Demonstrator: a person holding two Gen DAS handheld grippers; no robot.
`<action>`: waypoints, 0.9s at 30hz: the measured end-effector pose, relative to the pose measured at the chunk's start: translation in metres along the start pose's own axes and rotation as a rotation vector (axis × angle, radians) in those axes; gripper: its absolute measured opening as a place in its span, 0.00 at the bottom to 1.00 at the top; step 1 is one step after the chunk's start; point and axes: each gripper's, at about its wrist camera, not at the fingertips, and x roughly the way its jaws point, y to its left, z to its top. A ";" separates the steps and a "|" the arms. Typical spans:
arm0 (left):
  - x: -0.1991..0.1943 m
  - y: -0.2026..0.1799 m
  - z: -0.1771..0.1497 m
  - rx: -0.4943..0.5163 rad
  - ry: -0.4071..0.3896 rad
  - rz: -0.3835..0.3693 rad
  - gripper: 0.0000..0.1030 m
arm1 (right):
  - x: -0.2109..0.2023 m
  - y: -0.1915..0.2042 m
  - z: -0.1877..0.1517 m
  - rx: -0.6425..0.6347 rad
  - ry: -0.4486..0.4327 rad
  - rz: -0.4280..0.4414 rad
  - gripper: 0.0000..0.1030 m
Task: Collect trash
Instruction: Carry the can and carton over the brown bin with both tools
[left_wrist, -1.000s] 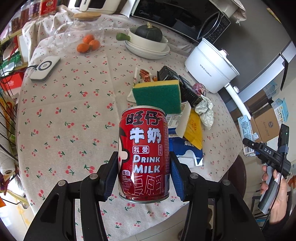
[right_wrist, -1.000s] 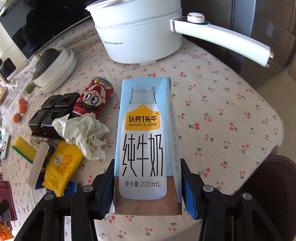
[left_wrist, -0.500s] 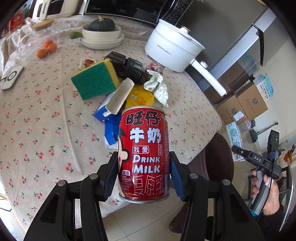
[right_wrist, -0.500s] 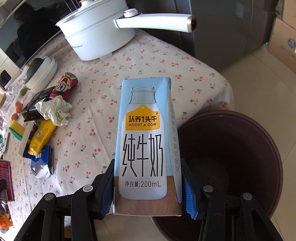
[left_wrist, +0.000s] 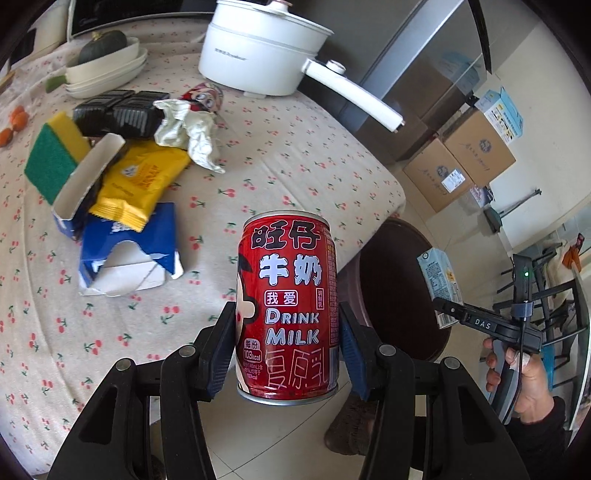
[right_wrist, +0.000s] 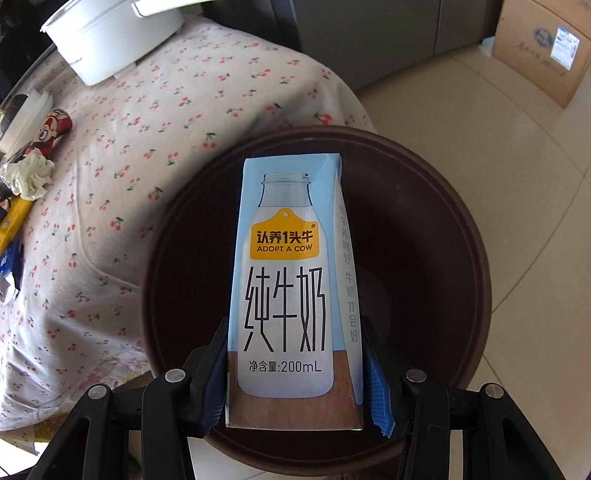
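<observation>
Milk carton (right_wrist: 291, 288) now right over brown bin (right_wrist: 461, 229), off surface (right_wrist: 147, 122); right claw (right_wrist: 295, 402) gripping it. Left claw (left_wrist: 284, 354) gripping red can (left_wrist: 288, 306), trailing behind. Drop looks imminent.

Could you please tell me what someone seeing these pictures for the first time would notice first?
Probably the red milk can, clamped upright in the left gripper off the edge of the cherry-print tablecloth. Equally striking is the pale blue milk carton, held in the right gripper directly over a dark brown bin on the floor. Behind them, a heap of wrappers lies on the cloth.
</observation>
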 end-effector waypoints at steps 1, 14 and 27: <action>0.005 -0.006 -0.001 0.014 0.007 -0.007 0.53 | 0.002 -0.003 -0.001 0.000 0.007 -0.006 0.53; 0.072 -0.073 -0.002 0.138 0.091 -0.033 0.53 | 0.023 -0.036 -0.012 -0.012 0.085 -0.058 0.53; 0.117 -0.113 -0.004 0.205 0.131 -0.066 0.53 | 0.005 -0.078 -0.019 0.091 0.041 0.034 0.64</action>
